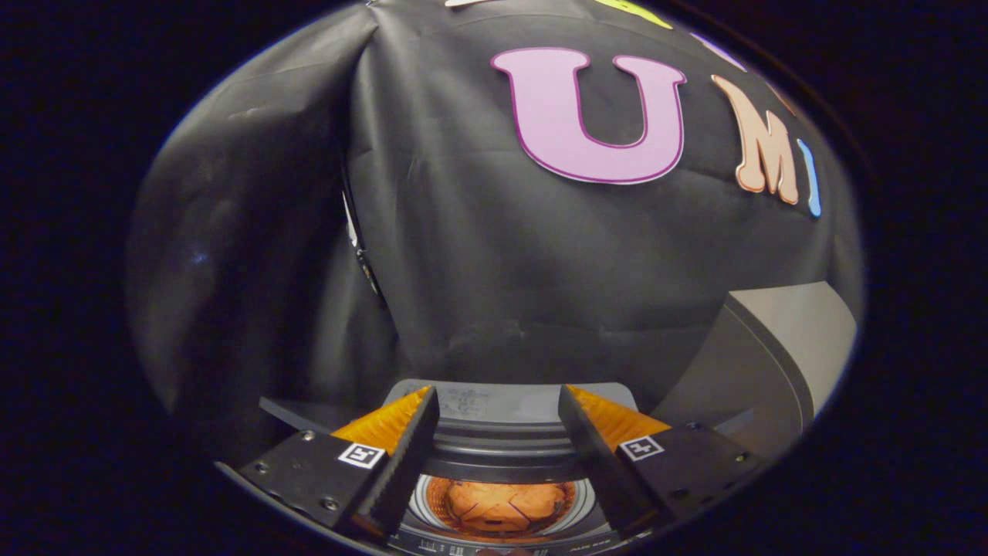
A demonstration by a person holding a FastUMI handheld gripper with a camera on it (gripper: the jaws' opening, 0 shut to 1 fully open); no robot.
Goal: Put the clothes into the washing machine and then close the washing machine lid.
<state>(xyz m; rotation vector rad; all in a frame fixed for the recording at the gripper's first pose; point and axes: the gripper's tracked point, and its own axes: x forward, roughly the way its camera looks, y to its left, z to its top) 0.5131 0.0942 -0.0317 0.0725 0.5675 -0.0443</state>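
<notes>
My gripper (498, 391) is open, and nothing is held between its fingers. It hangs above a small grey top-loading washing machine (502, 452). Down between the fingers I see the round drum opening, with an orange garment (502, 506) lying inside the drum. The machine's grey lid (772, 363) stands raised to the right of the right finger, tilted up and back. The machine's rear panel (494, 405) shows just beyond the fingertips.
The black cloth wall (478, 255) of the booth hangs close behind the machine and curves around to the left. A dark flat edge (297, 411) juts out beside the left finger.
</notes>
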